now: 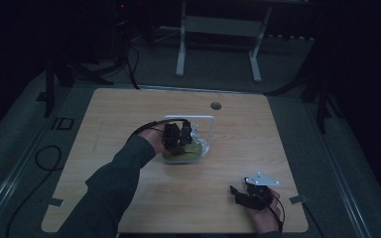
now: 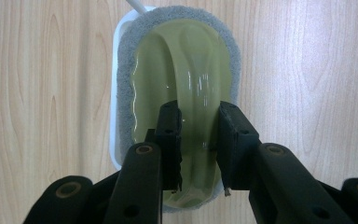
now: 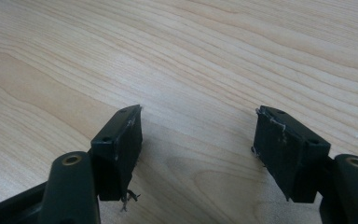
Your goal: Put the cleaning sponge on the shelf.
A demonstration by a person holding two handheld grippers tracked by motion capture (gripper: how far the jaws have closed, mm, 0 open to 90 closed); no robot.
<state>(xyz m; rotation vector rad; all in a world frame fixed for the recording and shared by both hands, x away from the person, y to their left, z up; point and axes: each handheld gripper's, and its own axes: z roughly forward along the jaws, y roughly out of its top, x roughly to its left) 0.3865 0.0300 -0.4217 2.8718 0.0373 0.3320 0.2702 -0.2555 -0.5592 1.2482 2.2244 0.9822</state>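
Observation:
A scrubber (image 2: 186, 60) with an olive-green handle and a grey pad lies in a shallow white tray (image 2: 114, 93) at the table's middle. My left gripper (image 2: 199, 135) points straight down on it, its two jaws pressed against either side of the raised handle ridge. From above, the left gripper (image 1: 178, 136) covers most of the scrubber (image 1: 193, 151), and a white wire frame (image 1: 212, 124) stands behind it. My right gripper (image 3: 198, 121) is open with nothing between its jaws, low over bare wood. The high view places the right gripper (image 1: 243, 194) near the front right edge.
The wooden table (image 1: 129, 114) has a round cable hole (image 1: 216, 105) at its far edge. A white stand (image 1: 218, 25) is on the floor beyond the table. A black cable (image 1: 44, 158) loops on the floor to the left.

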